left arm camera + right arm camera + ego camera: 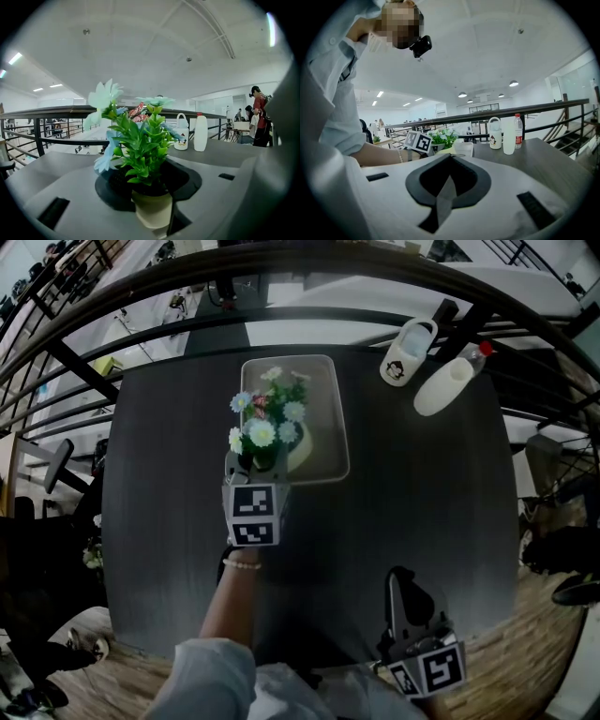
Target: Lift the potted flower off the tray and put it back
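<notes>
My bench carries 1 tray. At its corner nearest my left gripper is the potted flower, cream pot clamped between those jaws. My right gripper is well apart, jaws clenched together, empty.

Potted flower: small cream pot, upright, dense green leaves, pale blue, white and pink blooms above. It stands at the near left corner of the tray; whether its base touches can't be told. The left hand-held gripper is clamped on the pot's sides. Tray: cream, rectangular, rounded corners, raised rim, flat on the dark worktop, far centre.
</notes>
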`<state>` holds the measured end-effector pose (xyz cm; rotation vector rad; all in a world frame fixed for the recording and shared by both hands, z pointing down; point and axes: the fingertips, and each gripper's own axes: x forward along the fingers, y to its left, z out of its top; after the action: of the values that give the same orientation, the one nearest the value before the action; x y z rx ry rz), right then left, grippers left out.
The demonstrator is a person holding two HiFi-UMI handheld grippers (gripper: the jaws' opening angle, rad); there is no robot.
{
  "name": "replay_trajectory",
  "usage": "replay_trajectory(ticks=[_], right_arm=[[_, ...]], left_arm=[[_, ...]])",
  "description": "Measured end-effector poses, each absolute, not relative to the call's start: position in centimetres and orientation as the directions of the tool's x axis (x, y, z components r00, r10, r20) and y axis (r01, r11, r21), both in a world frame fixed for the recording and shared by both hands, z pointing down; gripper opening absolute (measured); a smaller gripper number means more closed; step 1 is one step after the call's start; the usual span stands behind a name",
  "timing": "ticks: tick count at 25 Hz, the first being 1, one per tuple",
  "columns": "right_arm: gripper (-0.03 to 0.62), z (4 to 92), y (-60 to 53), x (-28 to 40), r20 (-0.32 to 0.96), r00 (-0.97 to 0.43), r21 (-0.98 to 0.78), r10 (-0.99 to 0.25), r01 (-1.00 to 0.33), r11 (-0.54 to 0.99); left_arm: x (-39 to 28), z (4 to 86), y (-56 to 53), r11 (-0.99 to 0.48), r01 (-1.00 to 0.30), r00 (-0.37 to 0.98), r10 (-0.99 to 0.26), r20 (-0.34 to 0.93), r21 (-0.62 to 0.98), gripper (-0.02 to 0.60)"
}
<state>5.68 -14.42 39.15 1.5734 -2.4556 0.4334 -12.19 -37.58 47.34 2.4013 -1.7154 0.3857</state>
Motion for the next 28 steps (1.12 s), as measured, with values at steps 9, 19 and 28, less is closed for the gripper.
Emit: replay_trajectory(ticks=[9,19,28], right_arm=[[0.003,37.7,-14.6,5.4,0.274,-0.439,-0.131,-0.856,-0.898,0.419],[0.003,35.0,-14.3,4.7,0.199,-0.489,-0.118,-0.849,-0.872,0.474],[0.003,33.3,-13.9,4.1,0.142,-0.528,-0.107,-0.837,-0.849,0.518]], left_arm=[[-13.4,44.5,-35.6,-0.302,-0.952,0.279,-0.918,0.282,-0.042,0.153],[-13.3,40.6,-30.7,-0.305,-0.951,0.281,-0.923,0.261,-0.053,0.147],[-12.6,36.4,-26.3,-0.336,-0.937,0.307,-0.923,0.233,-0.092,0.147]])
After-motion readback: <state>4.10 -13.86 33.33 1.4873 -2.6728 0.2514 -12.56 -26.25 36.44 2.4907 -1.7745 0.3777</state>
